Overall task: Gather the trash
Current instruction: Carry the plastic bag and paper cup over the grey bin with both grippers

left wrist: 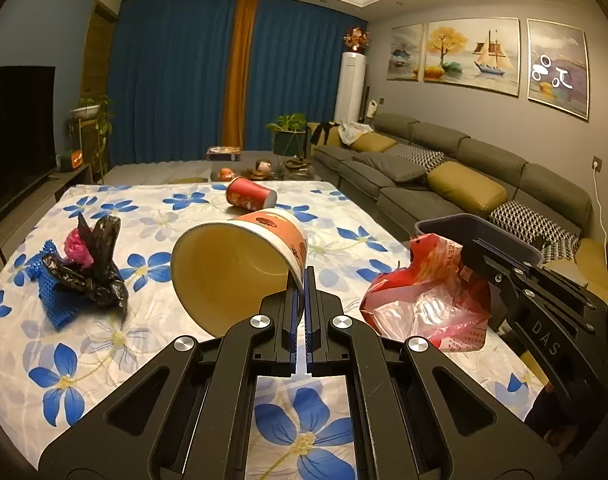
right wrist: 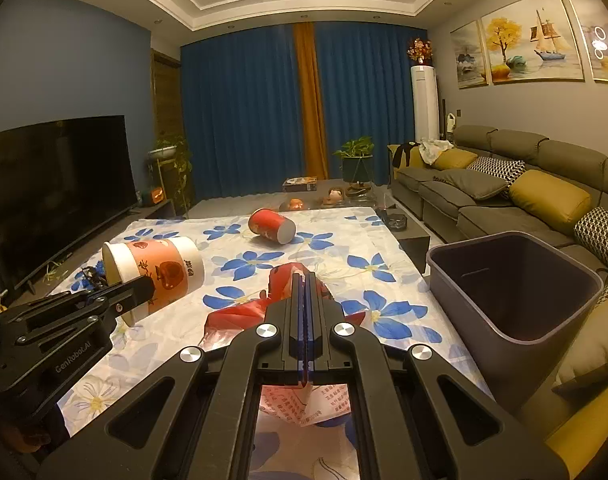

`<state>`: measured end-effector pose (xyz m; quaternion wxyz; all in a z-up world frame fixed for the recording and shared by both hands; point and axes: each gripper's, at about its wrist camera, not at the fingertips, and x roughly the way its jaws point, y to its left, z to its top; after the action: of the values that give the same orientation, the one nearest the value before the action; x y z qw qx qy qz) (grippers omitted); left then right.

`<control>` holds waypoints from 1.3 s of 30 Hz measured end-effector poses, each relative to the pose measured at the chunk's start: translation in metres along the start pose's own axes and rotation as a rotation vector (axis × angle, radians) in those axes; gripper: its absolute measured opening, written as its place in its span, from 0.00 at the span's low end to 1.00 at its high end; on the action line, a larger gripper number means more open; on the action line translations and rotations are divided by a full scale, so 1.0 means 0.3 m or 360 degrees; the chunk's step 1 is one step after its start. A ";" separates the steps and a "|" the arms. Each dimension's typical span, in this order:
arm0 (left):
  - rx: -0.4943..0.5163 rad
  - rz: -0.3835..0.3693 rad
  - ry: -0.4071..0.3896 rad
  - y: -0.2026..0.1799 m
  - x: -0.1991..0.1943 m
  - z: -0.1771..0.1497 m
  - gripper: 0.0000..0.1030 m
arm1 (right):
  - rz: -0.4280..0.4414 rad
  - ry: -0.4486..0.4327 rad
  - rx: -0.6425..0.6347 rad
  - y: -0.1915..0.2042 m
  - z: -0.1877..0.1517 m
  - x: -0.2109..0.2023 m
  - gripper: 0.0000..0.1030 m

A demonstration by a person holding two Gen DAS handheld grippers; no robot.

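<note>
Flowery worktop [left wrist: 104, 360] with a grey bin [right wrist: 516, 280] off its right edge. Left gripper [left wrist: 304, 280] has its fingers clamped on the big paper cup's [left wrist: 240, 264] rim, held above the cloth. Right gripper [right wrist: 305, 280] is pinching a red plastic bag [right wrist: 240, 316]. Smaller red cup [left wrist: 250, 194] lying further back.

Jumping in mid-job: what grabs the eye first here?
The left gripper pinches the rim of a big paper cup, held off the flowered tablecloth. The right gripper clamps a red plastic bag, with the grey bin open at the table's right edge.
</note>
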<state>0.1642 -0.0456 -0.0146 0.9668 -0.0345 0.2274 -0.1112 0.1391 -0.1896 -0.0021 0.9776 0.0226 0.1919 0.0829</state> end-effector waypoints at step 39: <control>0.0215 -0.0158 -0.0069 -0.275 0.149 0.156 0.02 | -0.0258 -0.0181 0.0045 -0.252 0.144 -0.040 0.01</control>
<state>0.2077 -0.1356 0.0175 0.9650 0.0171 0.1964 -0.1731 0.1562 -0.2667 0.0366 0.9901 0.0254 0.1384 -0.0007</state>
